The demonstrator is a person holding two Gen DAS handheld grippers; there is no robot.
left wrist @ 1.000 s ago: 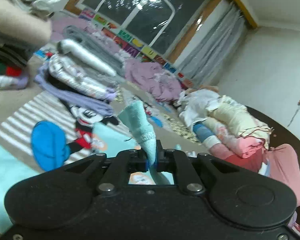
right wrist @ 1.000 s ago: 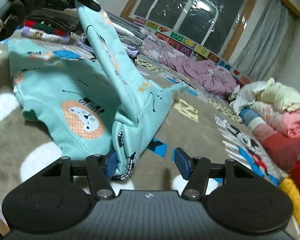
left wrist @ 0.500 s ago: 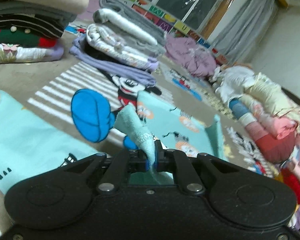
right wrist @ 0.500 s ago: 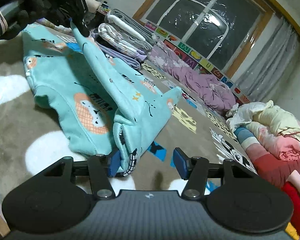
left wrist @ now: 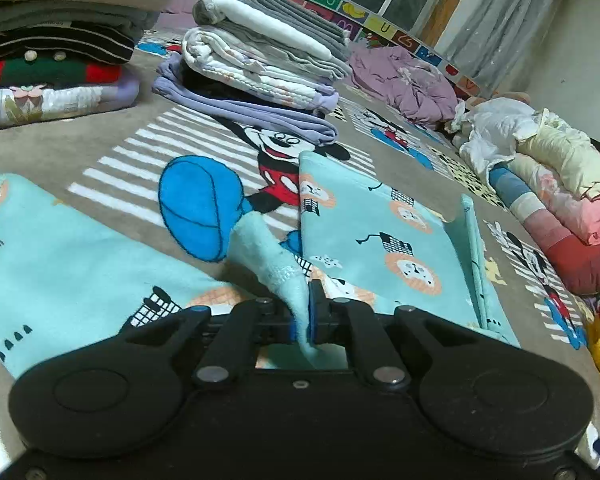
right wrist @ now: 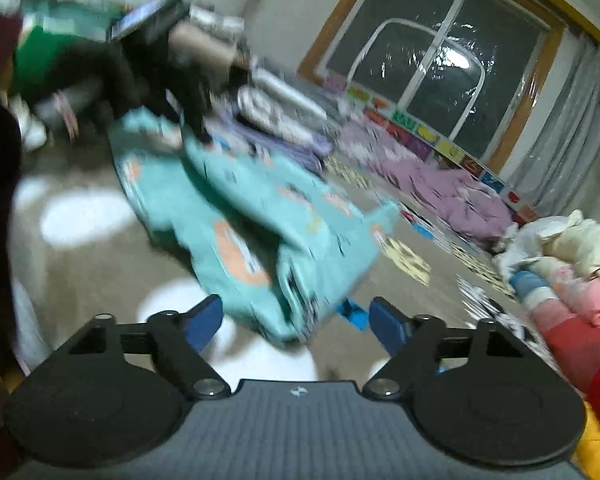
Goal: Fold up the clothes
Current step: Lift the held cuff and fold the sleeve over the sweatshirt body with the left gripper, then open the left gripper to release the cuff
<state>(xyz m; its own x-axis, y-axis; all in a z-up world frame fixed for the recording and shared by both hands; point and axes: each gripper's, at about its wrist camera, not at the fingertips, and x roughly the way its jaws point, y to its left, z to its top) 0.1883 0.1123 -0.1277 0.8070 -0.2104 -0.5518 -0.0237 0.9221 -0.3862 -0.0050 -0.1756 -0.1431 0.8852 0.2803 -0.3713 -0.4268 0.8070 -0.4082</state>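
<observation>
Teal fleece garment [left wrist: 384, 220] lies spread on the cartoon-print blanket [left wrist: 132, 152], one hem pinched tight in my left gripper [left wrist: 300, 316]; my right gripper [right wrist: 296, 318] hangs with jaws wide, garment's folded edge at twelve o'clock. Folded stacks [left wrist: 260, 52] sit at eleven.

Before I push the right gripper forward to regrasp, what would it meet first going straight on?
Most likely the folded edge of the teal printed garment, lying on the blanket just ahead of the open right gripper; blur leaves depth uncertain.

Gaping right gripper [right wrist: 296, 322] before teal garment [right wrist: 260, 216]
</observation>
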